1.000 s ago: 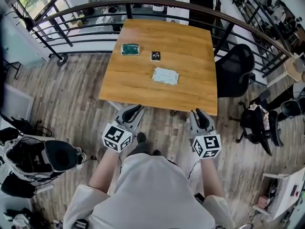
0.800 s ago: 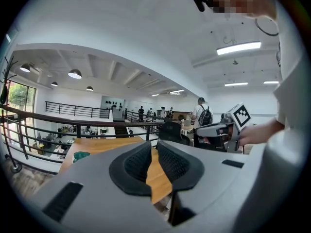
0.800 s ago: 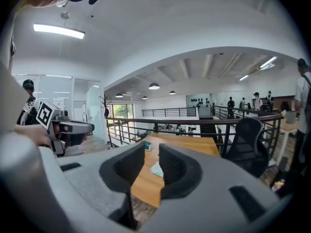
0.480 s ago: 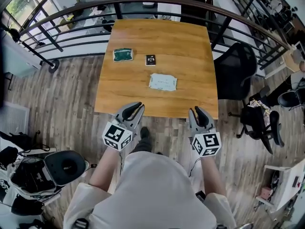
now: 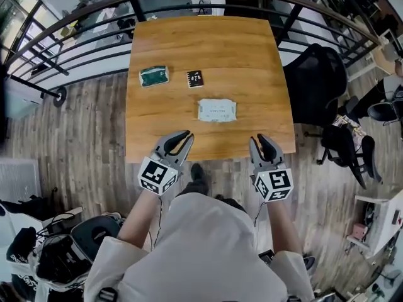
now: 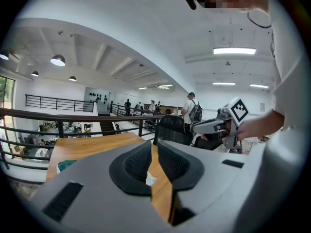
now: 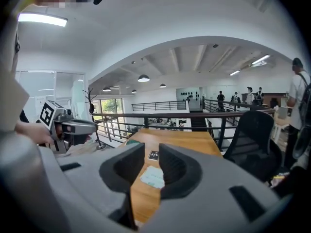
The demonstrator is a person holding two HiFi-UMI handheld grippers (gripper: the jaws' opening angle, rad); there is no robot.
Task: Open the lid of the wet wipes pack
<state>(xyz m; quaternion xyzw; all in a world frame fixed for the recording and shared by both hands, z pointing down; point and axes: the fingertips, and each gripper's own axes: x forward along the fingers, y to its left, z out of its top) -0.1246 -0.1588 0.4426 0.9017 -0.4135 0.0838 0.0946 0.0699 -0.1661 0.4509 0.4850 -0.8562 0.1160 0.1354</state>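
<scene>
We hold both claws at the near edge of the wooden table [image 5: 208,49], neither one touching anything. The left gripper [image 5: 181,138] has its jaws a little apart, with only a narrow wedge of daylight between the pads, and nothing sits in that gap. The right gripper [image 5: 260,143] has its jaws parted more widely and is likewise empty.

The wet wipes pack [image 5: 217,110] lies flat on the table, out beyond both claws and clear of them. It is ahead of the left claw and off to its right, and ahead of the right claw and off to its left, so it sits roughly between the two lines of reach. In the right gripper view the pack [image 7: 152,177] shows through the gap of the jaws, farther out on the wood. In the left gripper view only a white corner of it [image 6: 150,180] peeks through the gap. We cannot make out its lid at this size.

Beyond the pack, farther from the claws, lie a small black notebook [image 5: 194,78] and, to its left, a green packet [image 5: 153,76].
</scene>
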